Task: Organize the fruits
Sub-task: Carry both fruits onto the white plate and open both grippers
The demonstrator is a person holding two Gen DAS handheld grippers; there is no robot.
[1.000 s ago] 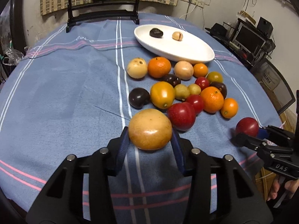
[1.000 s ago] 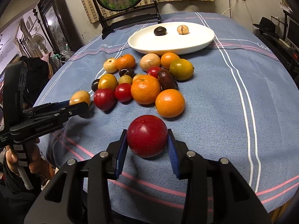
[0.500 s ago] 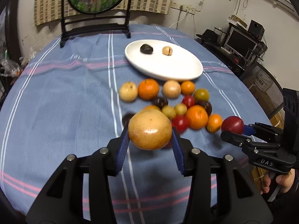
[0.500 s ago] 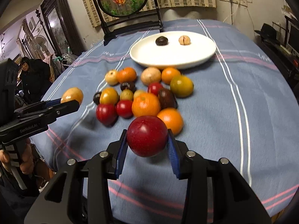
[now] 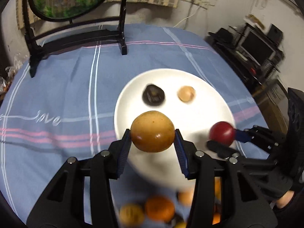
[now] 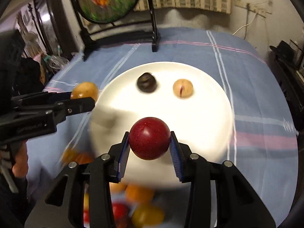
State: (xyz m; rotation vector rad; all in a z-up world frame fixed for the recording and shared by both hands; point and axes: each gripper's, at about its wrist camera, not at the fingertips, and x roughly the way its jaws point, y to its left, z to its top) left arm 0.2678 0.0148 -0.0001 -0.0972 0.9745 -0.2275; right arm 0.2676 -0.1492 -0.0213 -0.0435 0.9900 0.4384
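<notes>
My left gripper point(image 5: 152, 142) is shut on a tan-yellow round fruit point(image 5: 152, 131) and holds it above the near rim of the white plate point(image 5: 209, 102). My right gripper point(image 6: 149, 148) is shut on a dark red plum point(image 6: 149, 140), also above the plate point(image 6: 205, 117). On the plate lie a dark fruit point(image 5: 153, 97) and a small beige fruit point(image 5: 186, 94). The right gripper with the plum point(image 5: 222, 135) shows at the right of the left wrist view. The left gripper with its fruit point(image 6: 84, 93) shows at the left of the right wrist view.
The remaining pile of orange, yellow and red fruits point(image 5: 159, 209) lies blurred below the grippers, near the plate's front edge. A black stand with a round fish panel point(image 5: 76, 28) stands at the back of the blue striped tablecloth point(image 5: 66, 87).
Both grippers have moved forward over the fruit pile with their fruits, from the table's near side to above the white plate. The pile now lies under and behind the fingers.
</notes>
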